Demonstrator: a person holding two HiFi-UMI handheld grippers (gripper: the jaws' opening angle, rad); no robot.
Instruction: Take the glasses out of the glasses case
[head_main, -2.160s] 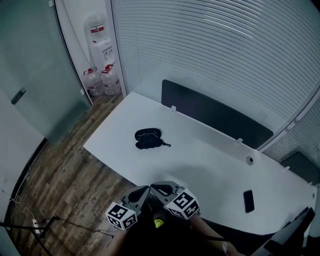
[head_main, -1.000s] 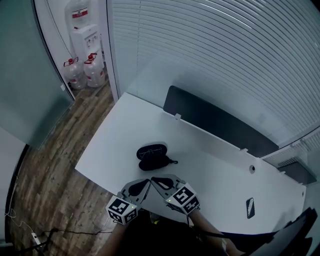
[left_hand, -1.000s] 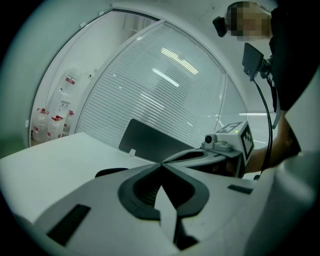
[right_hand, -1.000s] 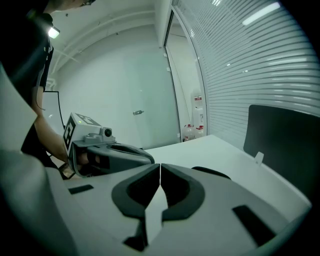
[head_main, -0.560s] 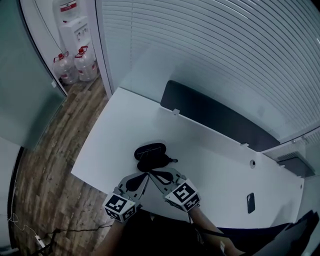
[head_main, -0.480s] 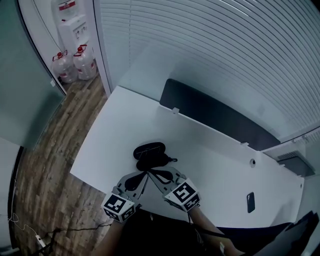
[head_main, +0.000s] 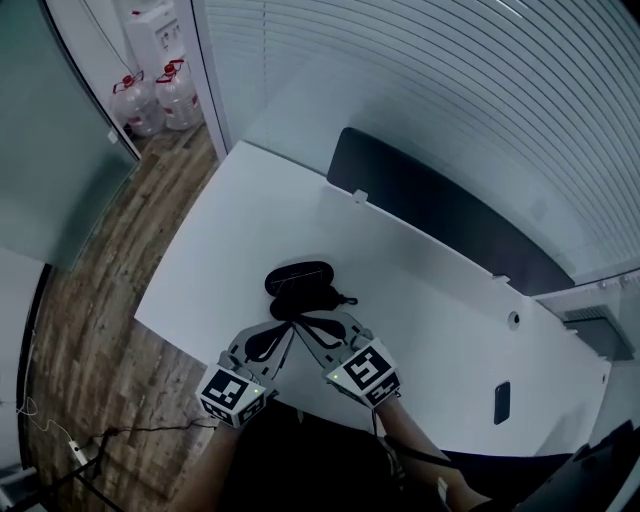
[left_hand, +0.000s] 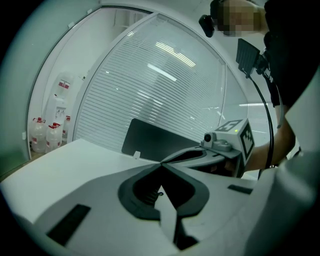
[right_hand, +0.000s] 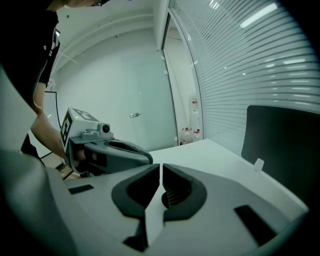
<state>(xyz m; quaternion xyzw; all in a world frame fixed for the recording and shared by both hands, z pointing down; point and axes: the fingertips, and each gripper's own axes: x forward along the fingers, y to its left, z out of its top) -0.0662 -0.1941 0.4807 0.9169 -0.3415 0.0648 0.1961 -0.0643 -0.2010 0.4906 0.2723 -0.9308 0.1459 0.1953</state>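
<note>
A black glasses case lies on the white table, with a short strap trailing to its right. It shows as two dark oval halves, and I cannot make out any glasses in it. My left gripper and right gripper hover side by side just short of the case's near side, their tips almost meeting. Both are shut with nothing between the jaws, as the left gripper view and the right gripper view confirm. The case itself is hidden in both gripper views.
A black phone lies at the table's right. A dark panel stands along the far edge, with a small round fitting near it. Water bottles stand on the wood floor at the left. Blinds cover the wall behind.
Both grippers have come forward over the table's near edge together, and their tips now sit close to the case. Both stay shut.
</note>
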